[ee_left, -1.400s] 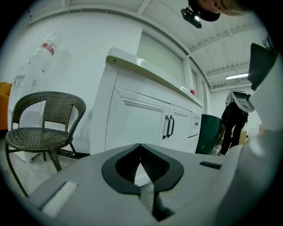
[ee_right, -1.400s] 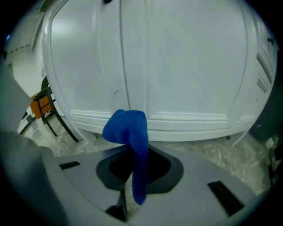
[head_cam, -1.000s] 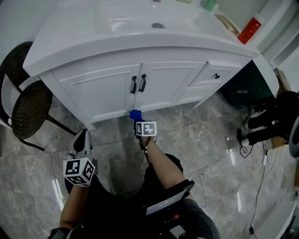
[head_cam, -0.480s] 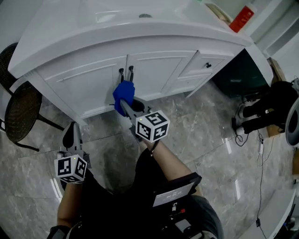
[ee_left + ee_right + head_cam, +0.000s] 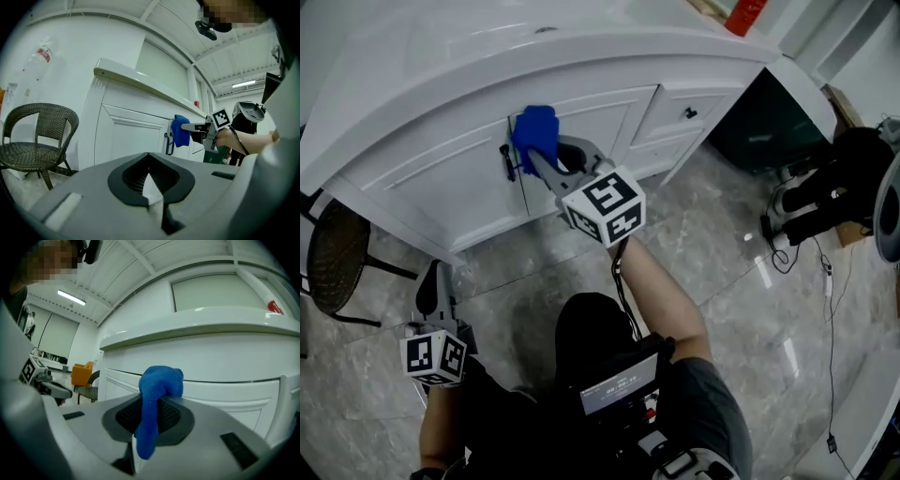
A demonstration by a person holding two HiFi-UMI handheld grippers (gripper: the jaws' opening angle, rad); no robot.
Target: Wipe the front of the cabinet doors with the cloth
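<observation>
The white vanity's two cabinet doors (image 5: 441, 178) meet at a pair of black handles (image 5: 508, 161). A blue cloth (image 5: 534, 136) is pressed against the upper part of the right door (image 5: 600, 122), next to the handles. My right gripper (image 5: 541, 161) is shut on it. In the right gripper view the cloth (image 5: 157, 394) droops from the right gripper (image 5: 151, 430), close to the door's top rail (image 5: 220, 392). My left gripper (image 5: 431, 286) hangs low over the floor at the left, shut and holding nothing. The left gripper view shows the cloth (image 5: 179, 131) at the handles (image 5: 168, 143).
A dark wicker chair (image 5: 333, 258) stands left of the vanity. Small drawers (image 5: 689, 114) lie right of the doors, and beyond them a dark bin (image 5: 759, 131). A red bottle (image 5: 745, 14) stands on the countertop. Black shoes and cables (image 5: 806, 211) lie on the marble floor at right.
My right gripper has carried the blue cloth up from the doors' bottom edge to the top of the door beside the handles. The left gripper stayed low by the floor.
</observation>
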